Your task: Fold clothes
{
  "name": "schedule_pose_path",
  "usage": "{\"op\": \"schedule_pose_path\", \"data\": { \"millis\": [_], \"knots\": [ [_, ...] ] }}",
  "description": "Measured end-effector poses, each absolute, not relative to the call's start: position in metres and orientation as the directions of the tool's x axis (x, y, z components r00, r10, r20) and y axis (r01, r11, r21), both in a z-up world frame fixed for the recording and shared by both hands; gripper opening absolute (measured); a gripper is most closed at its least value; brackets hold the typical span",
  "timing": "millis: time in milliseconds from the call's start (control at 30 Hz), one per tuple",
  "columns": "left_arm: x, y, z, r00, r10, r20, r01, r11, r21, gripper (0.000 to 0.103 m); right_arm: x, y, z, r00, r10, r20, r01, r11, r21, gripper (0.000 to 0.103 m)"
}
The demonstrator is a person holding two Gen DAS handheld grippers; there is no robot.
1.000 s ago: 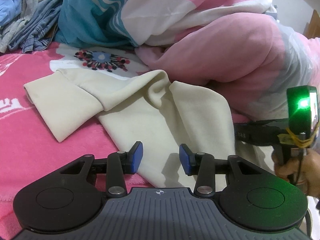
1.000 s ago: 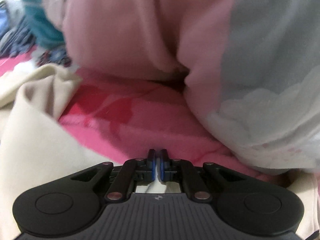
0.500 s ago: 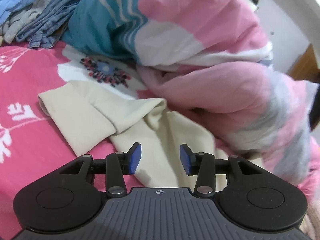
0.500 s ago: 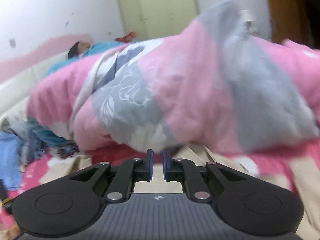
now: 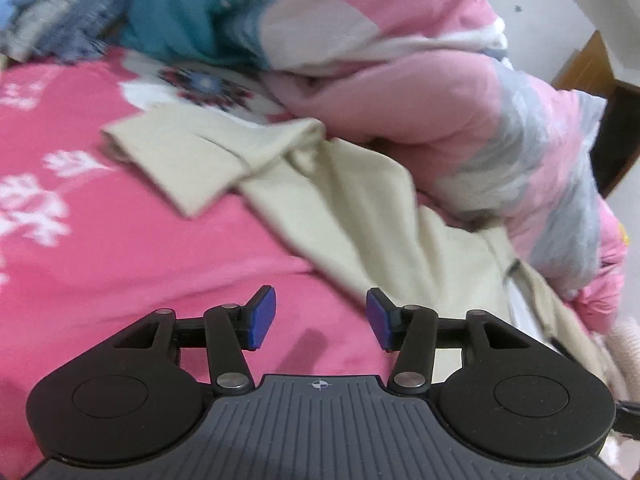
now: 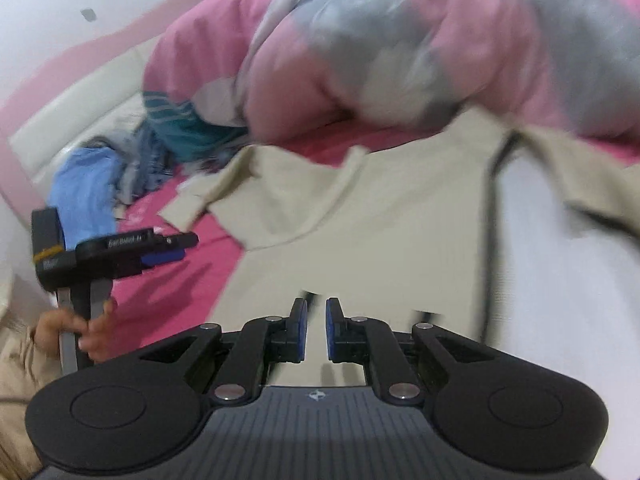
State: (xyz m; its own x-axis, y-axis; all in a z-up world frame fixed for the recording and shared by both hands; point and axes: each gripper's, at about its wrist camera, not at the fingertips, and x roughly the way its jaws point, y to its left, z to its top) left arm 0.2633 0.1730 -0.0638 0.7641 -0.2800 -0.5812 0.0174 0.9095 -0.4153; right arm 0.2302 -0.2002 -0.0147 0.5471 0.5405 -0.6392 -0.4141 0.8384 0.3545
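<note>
Two grippers are in your hands, and neither one holds anything. Your left gripper point(image 5: 320, 318) has its jaws wide apart above the pink flowered bed sheet point(image 5: 120, 248). Your right gripper point(image 6: 316, 330) has its jaws only a little apart, with nothing between them, right over the cloth.

The soft cream-coloured garment point(image 5: 360, 216) lies on the bed, spread out but wrinkled. One part, maybe a sleeve point(image 5: 176, 160), is turned across on the far left. The other end opens to a white inside point(image 6: 560, 280) on the right. Behind it sits a big puffy pink and grey quilt point(image 5: 460, 80), touching its far edge.

It looks like you are between grabs in a fold. Next, I think you need to pick an edge or corner and close the jaws on it. The pictures are blurry, so go slow.
</note>
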Motion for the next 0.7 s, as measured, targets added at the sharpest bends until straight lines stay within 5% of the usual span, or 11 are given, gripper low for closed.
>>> {"op": "schedule_pose_path", "data": {
  "millis": [100,200,400,567,633,700],
  "knots": [
    [0.273,0.175,-0.067,0.78,-0.194,-0.595,0.032,0.962,-0.272,0.068,0.251,-0.184,-0.048,0.515,0.58,-0.631,-0.412,0.813,0.412,0.01],
    [0.282,0.177,-0.07,0.796,-0.107,-0.596,0.042,0.992,-0.122,0.069,0.262,-0.183,-0.086,0.51,0.555,-0.657,-0.363,0.832,0.421,0.008],
    [0.301,0.181,-0.075,0.829,0.062,-0.556,0.05,0.982,0.184,0.07,0.259,-0.209,-0.108,0.534,0.663,-0.525,-0.358,0.74,0.569,0.008],
    [0.323,0.176,-0.088,0.814,0.035,-0.58,0.132,0.961,0.243,0.069,0.263,-0.213,-0.11,0.525,0.689,-0.499,-0.349,0.709,0.613,0.008],
    [0.33,0.18,-0.086,0.805,0.031,-0.592,0.126,0.967,0.221,0.058,0.265,-0.215,-0.112,0.523,0.696,-0.492,-0.346,0.701,0.624,0.008],
    [0.337,0.186,-0.08,0.794,0.044,-0.606,0.097,0.975,0.198,0.025,0.267,-0.216,-0.114,0.522,0.701,-0.486,-0.344,0.694,0.632,0.008]
  ]
}}
